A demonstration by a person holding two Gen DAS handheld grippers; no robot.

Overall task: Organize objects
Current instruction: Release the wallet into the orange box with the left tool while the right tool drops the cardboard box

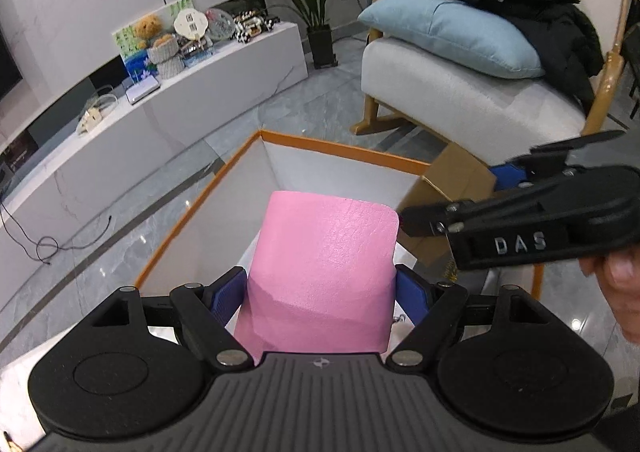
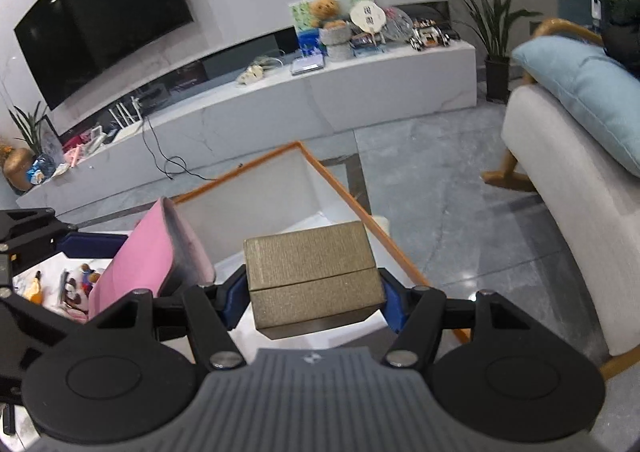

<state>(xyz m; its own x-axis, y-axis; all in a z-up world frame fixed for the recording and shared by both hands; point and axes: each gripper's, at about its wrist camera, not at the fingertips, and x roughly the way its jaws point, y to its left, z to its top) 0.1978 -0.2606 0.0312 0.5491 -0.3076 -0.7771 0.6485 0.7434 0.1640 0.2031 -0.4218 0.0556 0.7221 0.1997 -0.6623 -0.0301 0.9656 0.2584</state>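
The left claw (image 1: 322,292) is gripping a pink case (image 1: 324,272), its blue pads (image 1: 228,296) pressing on the two sides. The case's long axis is running away from the claw, its rounded far end pointing into a white bin with an orange rim (image 1: 340,149) that is sitting below it. The right claw (image 2: 314,292) is clamping a tan box (image 2: 312,272) by its short ends, so the box's long axis is lying crosswise between the pads, a seam running along it. The box is hanging over the bin's right rim (image 2: 392,248), just beside the pink case (image 2: 148,264). A hand (image 1: 624,284) is holding the right claw (image 1: 516,187).
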